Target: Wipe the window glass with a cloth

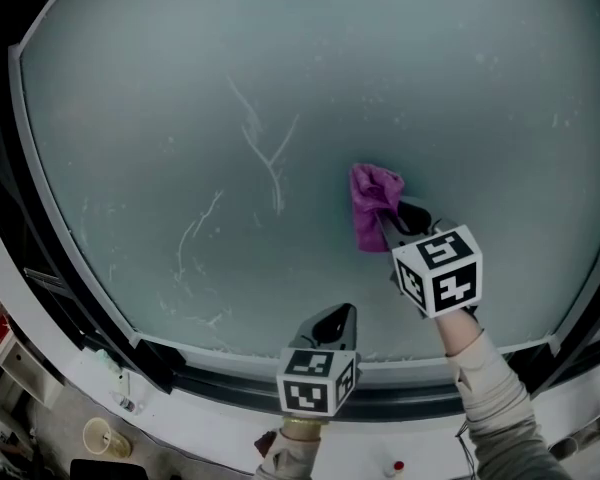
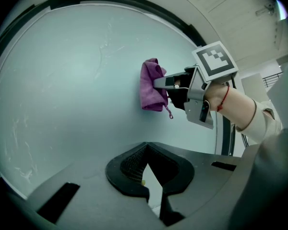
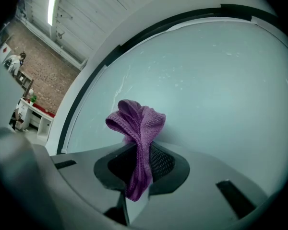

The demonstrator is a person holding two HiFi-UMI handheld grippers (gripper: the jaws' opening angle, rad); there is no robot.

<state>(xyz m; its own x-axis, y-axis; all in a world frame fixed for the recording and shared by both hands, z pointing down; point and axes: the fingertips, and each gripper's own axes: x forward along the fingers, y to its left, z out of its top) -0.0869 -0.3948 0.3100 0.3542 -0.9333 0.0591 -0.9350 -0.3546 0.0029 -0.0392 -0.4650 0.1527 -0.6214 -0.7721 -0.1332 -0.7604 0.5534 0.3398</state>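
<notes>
Since the right hand-held gripper [image 1: 398,220] is clamped on the purple cloth [image 1: 372,203] at the middle of the window glass [image 1: 160,78], it should press flat and sweep toward the glass's left-side streaks [image 1: 265,148], while the left hand-held gripper [image 1: 336,320], jaws together and empty, hangs by its lower edge.

Cloth [image 3: 138,121] looked loop-knit, matt; window glass [image 1: 430,88] was smooth, hazy, streaked; my right gripper [image 3: 137,152] showed matt black ribbed plastic.
</notes>
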